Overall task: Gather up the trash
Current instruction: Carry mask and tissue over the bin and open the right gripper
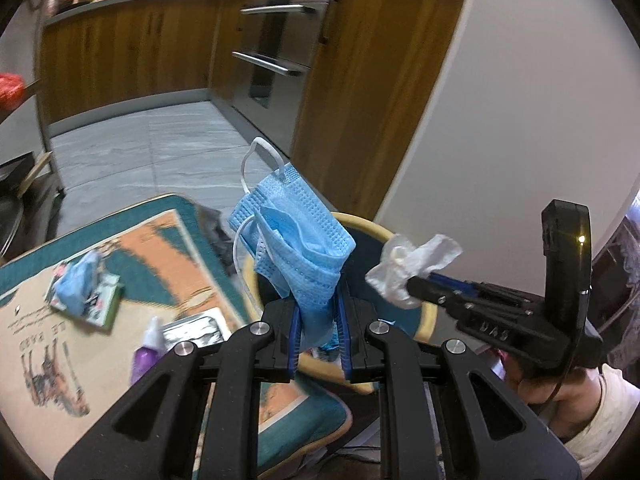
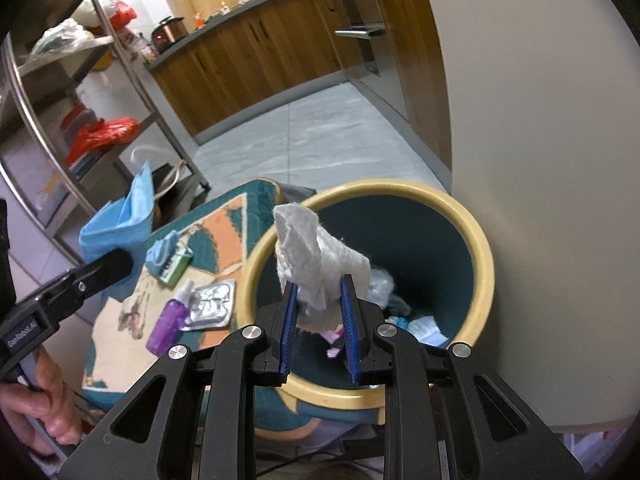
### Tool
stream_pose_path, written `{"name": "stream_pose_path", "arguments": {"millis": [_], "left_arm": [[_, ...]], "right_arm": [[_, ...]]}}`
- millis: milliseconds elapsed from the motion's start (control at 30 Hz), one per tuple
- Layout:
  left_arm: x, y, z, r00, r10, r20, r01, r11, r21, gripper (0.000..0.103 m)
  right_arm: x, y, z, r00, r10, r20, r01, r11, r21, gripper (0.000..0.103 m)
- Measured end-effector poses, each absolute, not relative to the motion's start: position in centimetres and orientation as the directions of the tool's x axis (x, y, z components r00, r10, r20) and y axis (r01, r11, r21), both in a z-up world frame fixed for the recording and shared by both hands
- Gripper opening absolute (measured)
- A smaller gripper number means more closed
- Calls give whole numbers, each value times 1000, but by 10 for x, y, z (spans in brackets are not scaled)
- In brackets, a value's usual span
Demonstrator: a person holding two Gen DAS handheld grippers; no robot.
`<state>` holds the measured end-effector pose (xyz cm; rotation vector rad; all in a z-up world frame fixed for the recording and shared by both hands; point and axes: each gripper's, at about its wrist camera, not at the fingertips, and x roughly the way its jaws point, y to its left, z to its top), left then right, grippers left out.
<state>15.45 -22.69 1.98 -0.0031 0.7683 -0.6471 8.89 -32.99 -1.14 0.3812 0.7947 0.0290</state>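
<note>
My left gripper point(image 1: 318, 320) is shut on a blue face mask point(image 1: 296, 236) and holds it up over the near rim of the round bin point(image 1: 428, 316). My right gripper point(image 2: 320, 312) is shut on a crumpled white tissue point(image 2: 316, 256) above the bin's opening point(image 2: 486, 256), which is dark teal inside with a yellow rim and holds several scraps. The right gripper with the tissue point(image 1: 408, 264) shows at the right of the left wrist view. The left gripper's mask point(image 2: 120, 216) shows at the left of the right wrist view.
On the patterned mat point(image 2: 120, 344) lie a second blue mask on a green packet point(image 2: 168, 256), a purple spray bottle point(image 2: 168, 320) and a silver blister pack point(image 2: 212, 304). A white wall point(image 2: 540, 160) stands right of the bin. A metal shelf rack point(image 2: 60, 100) is at left.
</note>
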Motion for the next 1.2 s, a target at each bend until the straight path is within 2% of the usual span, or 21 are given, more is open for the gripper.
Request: {"name": "stream_pose_path", "arguments": {"millis": [233, 533, 800, 933, 1000, 1067, 1200], "left_arm": [[166, -264, 6, 484, -563, -670, 600, 771, -215, 15], [179, -299, -30, 398, -533, -746, 637, 746, -194, 15], [180, -303, -47, 362, -511, -780, 637, 746, -193, 18], [177, -300, -46, 359, -511, -781, 635, 747, -197, 30], [175, -299, -44, 361, -513, -779, 634, 747, -198, 35], [173, -296, -42, 367, -511, -777, 632, 750, -195, 46], [168, -291, -35, 380, -514, -769, 633, 751, -189, 58]], "right_arm": [[90, -338, -21, 681, 142, -718, 156, 930, 332, 23], [94, -339, -29, 656, 130, -743, 177, 931, 319, 23], [107, -335, -32, 632, 135, -763, 187, 929, 319, 25], [111, -334, -35, 623, 138, -770, 187, 929, 318, 28], [111, -333, -36, 621, 140, -771, 188, 928, 320, 31], [110, -333, -36, 621, 137, -772, 194, 927, 321, 39], [107, -338, -37, 627, 140, -766, 204, 920, 335, 45]]}}
